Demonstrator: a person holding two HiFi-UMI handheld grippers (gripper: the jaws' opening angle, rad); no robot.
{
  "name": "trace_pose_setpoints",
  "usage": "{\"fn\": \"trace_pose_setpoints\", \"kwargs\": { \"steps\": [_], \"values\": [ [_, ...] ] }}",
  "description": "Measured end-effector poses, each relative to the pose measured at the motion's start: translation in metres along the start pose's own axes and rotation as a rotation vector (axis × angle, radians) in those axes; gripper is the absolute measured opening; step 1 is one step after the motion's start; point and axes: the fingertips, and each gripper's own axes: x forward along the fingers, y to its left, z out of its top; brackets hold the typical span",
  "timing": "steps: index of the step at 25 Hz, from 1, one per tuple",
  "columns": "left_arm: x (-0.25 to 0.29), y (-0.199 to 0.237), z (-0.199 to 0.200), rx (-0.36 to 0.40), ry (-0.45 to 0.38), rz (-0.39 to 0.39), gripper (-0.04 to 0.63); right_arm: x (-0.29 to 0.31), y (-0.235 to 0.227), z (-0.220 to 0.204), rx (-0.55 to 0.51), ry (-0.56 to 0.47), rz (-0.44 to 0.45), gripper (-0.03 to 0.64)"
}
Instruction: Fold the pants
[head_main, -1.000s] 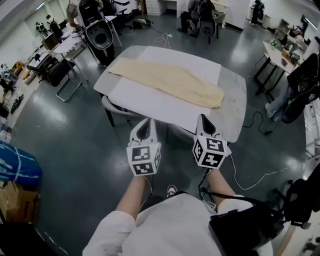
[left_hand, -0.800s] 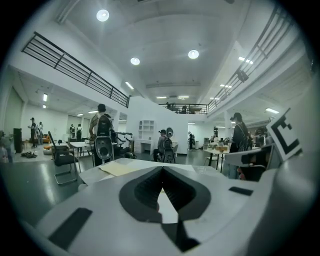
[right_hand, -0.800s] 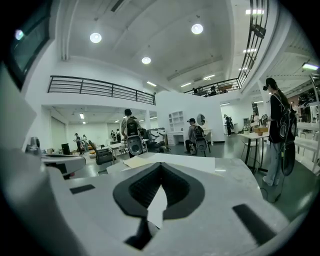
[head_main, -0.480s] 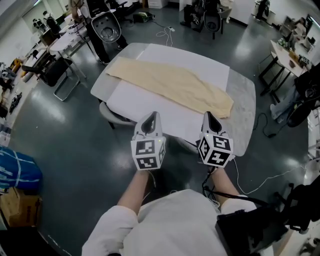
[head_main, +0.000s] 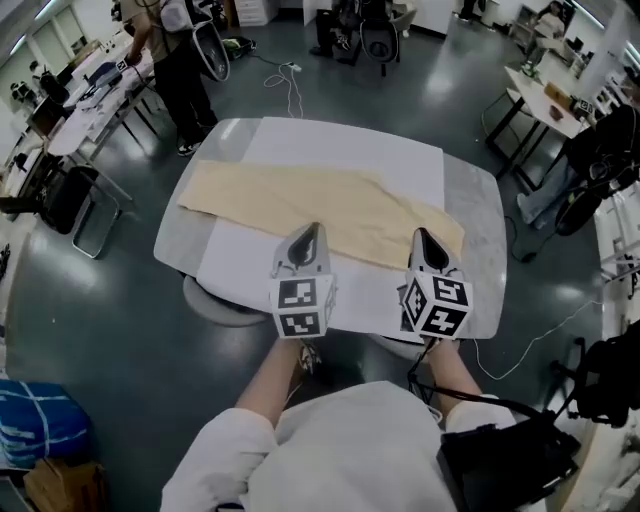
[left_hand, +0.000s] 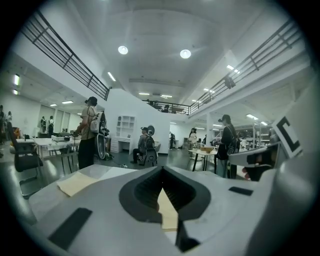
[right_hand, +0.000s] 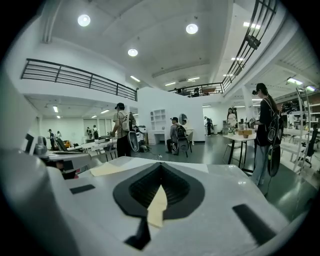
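Beige pants (head_main: 300, 205) lie flat and stretched out on a white sheet (head_main: 340, 150) that covers a grey table (head_main: 482, 225). My left gripper (head_main: 308, 232) hovers over the pants' near edge, jaws shut with nothing between them. My right gripper (head_main: 424, 238) hangs over the right end of the pants, jaws likewise shut and empty. In the left gripper view the pants (left_hand: 75, 182) show at the left, past the closed left gripper (left_hand: 161, 172). In the right gripper view the pants (right_hand: 107, 169) lie beyond the closed right gripper (right_hand: 161, 167).
A person (head_main: 180, 70) stands at the table's far left corner. A round stool (head_main: 215, 300) sits under the near left edge. Desks and chairs (head_main: 70, 190) line the left, cables (head_main: 560, 320) cross the floor at the right, and a blue bag (head_main: 35, 440) lies at lower left.
Both grippers have moved forward from short of the table to above its near edge and the pants. The table now sits closer and more square in the head view.
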Motion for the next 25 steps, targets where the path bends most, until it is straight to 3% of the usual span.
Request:
{"fn": "trace_pose_setpoints", "kwargs": {
  "steps": [3,8,13,17,21,25],
  "values": [
    [0.030,0.007,-0.007,-0.014,0.035,-0.069,0.005,0.018,-0.001,0.000,0.005,0.018,-0.055,-0.008],
    [0.076,0.004,-0.024,-0.042,0.089,-0.104,0.005,0.048,-0.018,-0.003,0.016,0.036,-0.077,-0.008],
    [0.101,-0.025,-0.034,-0.027,0.128,-0.168,0.005,0.055,-0.047,-0.016,0.030,0.079,-0.119,-0.008],
    [0.119,-0.050,-0.037,-0.003,0.156,-0.251,0.005,0.046,-0.074,-0.021,0.045,0.106,-0.202,-0.008],
    [0.130,-0.102,-0.060,-0.008,0.211,-0.349,0.005,0.010,-0.121,-0.040,0.045,0.131,-0.322,-0.008],
    [0.132,-0.169,-0.086,0.034,0.274,-0.481,0.005,-0.036,-0.173,-0.065,0.104,0.163,-0.452,-0.008]
  ]
}}
